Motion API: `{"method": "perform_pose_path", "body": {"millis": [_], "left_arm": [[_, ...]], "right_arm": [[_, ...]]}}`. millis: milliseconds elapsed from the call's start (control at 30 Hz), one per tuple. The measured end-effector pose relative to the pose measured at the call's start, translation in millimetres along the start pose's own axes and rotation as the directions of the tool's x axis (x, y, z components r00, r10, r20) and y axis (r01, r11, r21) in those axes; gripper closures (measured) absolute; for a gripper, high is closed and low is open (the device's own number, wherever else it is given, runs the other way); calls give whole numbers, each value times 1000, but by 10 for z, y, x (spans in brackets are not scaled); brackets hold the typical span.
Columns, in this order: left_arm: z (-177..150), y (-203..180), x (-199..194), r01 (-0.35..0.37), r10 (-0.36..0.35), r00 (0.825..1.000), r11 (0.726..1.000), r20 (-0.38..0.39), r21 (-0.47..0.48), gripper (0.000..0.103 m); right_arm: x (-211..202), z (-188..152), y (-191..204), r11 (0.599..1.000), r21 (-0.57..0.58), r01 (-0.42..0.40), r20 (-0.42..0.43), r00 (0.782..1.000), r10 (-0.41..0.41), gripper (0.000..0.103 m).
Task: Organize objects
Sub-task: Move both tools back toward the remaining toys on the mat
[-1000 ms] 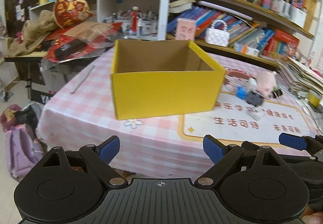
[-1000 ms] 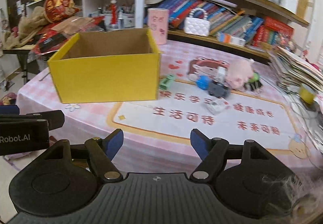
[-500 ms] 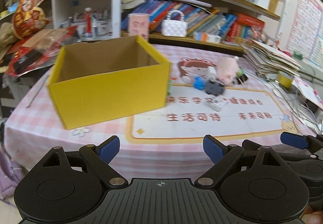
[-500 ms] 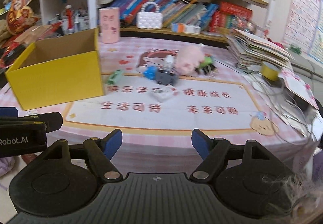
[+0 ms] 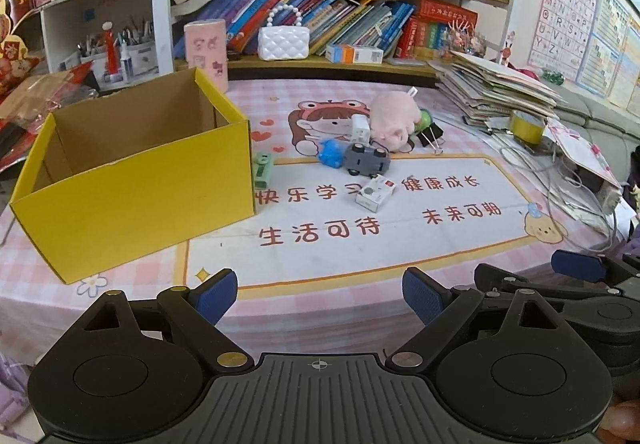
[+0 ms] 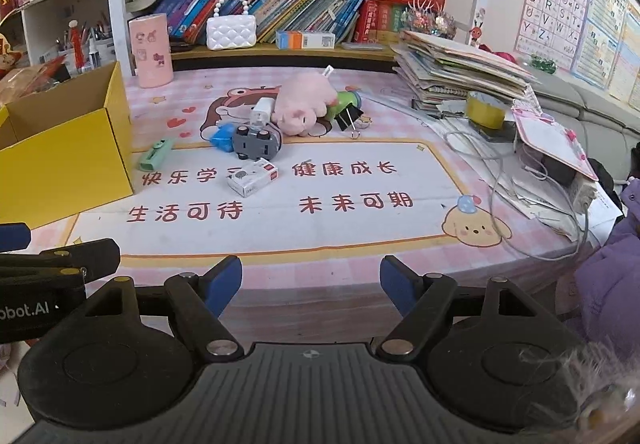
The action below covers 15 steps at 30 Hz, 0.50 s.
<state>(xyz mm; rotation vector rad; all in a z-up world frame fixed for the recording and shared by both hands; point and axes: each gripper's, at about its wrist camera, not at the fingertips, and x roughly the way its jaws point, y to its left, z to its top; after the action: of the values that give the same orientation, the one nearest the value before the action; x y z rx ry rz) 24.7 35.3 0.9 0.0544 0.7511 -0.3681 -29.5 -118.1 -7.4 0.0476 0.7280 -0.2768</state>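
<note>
Both views have swung right since before, off the yellow box [image 5: 132, 180]. I see the grey toy car [image 5: 367, 160] mid-worktop [image 5: 400, 244], lying sideways. Left hand-held gripper [image 5: 320, 294] and right hand-held gripper [image 6: 311, 286] are spread, empty.

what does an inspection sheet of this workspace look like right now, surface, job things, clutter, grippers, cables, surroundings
surface: table under a pink checked cloth, with a printed mat on top.
job's things: open yellow box, inside looks empty; beside it a green item; on the mat a grey toy car, blue toy, small white box, white charger, pink plush pig, black binder clip.
clutter: paper stack, yellow tape roll, pink cup.
grippers: left gripper and right gripper at the near table edge, jaws open, nothing between them.
cables: white cables on the mat's right side.
surroundings: bookshelf, wall charts.
</note>
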Motion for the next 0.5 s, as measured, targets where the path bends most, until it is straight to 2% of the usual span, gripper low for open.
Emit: {"method": "perform_pose_path", "body": {"millis": [500], "left_arm": [[348,-184,411,-16,16,1000,1000,-4,-27,11]], "right_arm": [[470,376,-255,1000,-20,-10,-20,1000,10,20]]}}
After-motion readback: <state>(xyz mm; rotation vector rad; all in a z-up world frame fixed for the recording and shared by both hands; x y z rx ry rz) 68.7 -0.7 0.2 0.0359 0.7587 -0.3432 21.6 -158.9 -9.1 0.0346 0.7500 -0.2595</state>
